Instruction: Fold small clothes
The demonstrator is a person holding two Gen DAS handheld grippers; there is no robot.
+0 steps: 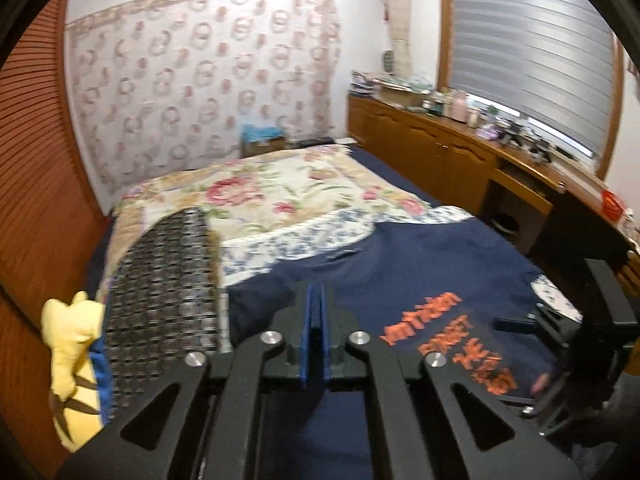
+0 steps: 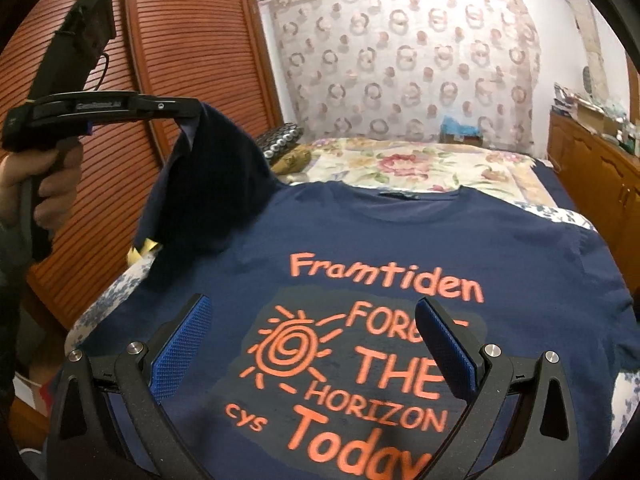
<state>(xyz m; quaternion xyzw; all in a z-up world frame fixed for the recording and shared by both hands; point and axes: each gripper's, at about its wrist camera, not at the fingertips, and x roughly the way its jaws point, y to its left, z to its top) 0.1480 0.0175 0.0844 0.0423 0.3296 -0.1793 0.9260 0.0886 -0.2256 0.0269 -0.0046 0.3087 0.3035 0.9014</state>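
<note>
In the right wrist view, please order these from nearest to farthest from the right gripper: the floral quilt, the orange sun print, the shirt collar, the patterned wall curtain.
1. orange sun print, between the right gripper fingers
2. shirt collar, beyond the lettering
3. floral quilt, behind the shirt
4. patterned wall curtain, at the back

Navy T-shirt (image 2: 460,240) lies flat on the bed (image 2: 440,164), orange print facing up. The right gripper (image 2: 314,338) hangs above the print, blue pads spread wide, nothing between them. Over on the left, the left gripper (image 2: 188,114), in a hand (image 2: 40,184), lifts the shirt's sleeve (image 2: 216,168) clear of the bed.
</note>
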